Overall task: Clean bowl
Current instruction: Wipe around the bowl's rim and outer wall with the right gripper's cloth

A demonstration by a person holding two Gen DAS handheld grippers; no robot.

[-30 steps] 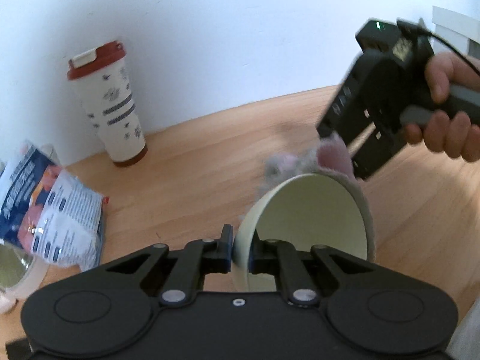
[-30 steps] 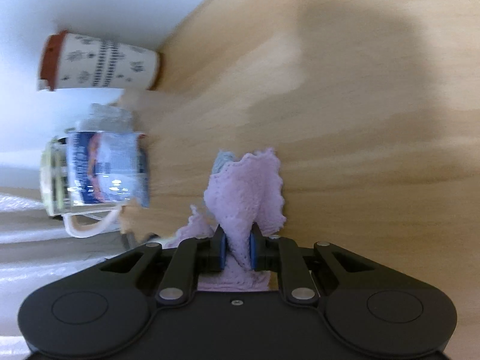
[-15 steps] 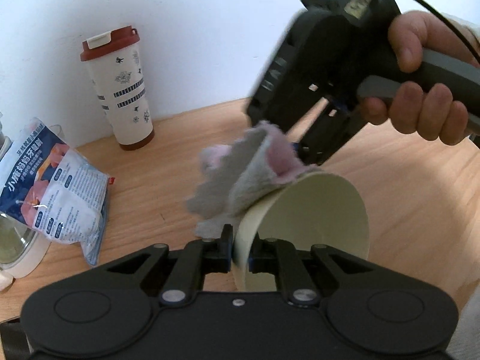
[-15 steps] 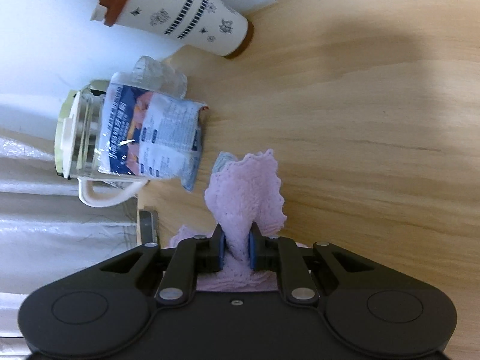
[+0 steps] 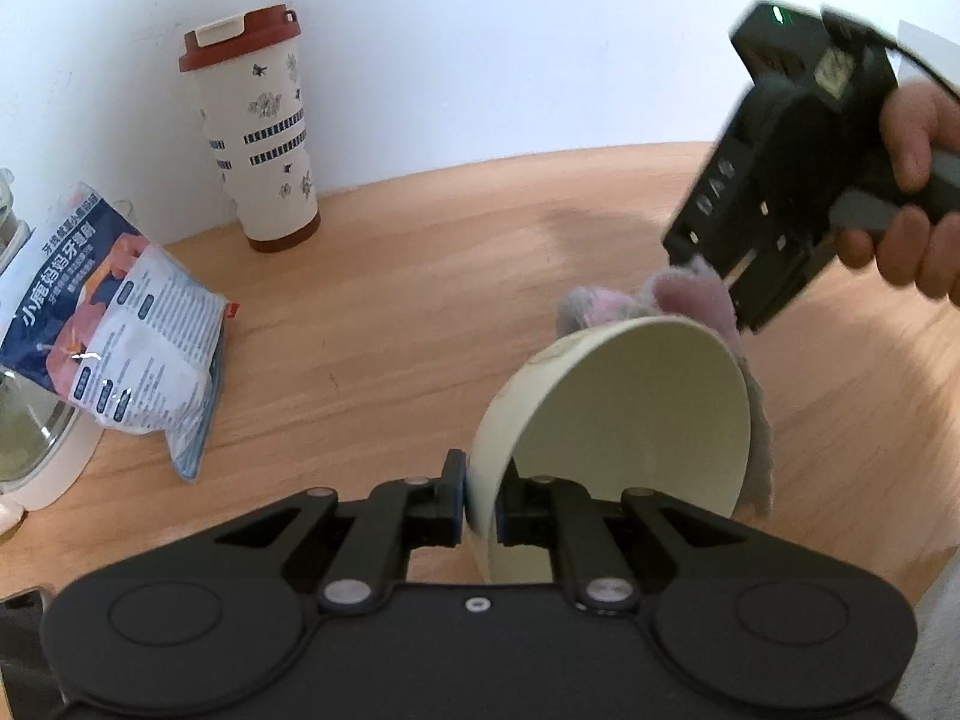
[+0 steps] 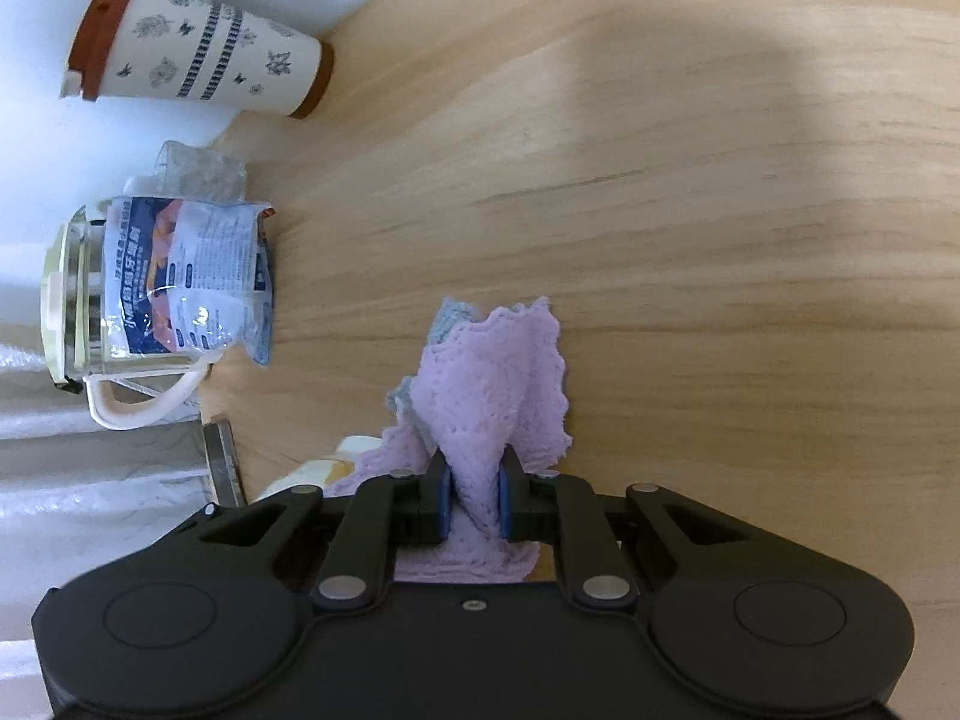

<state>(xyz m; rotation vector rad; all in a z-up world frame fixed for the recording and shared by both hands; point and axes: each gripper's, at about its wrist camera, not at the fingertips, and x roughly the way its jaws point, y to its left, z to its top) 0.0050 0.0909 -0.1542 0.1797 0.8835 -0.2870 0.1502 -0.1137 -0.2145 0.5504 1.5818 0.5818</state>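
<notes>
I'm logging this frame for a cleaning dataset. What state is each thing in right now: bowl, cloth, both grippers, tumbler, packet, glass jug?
Bowl: tipped on its side, rim pinched, held above the table.
Cloth: bunched, clamped, draped over the bowl's far rim.
Left gripper: shut on the bowl.
Right gripper: shut on the cloth.
Tumbler: upright, lid on.
Packet: crumpled, leaning on the jug.
Glass jug: standing, lid on.
</notes>
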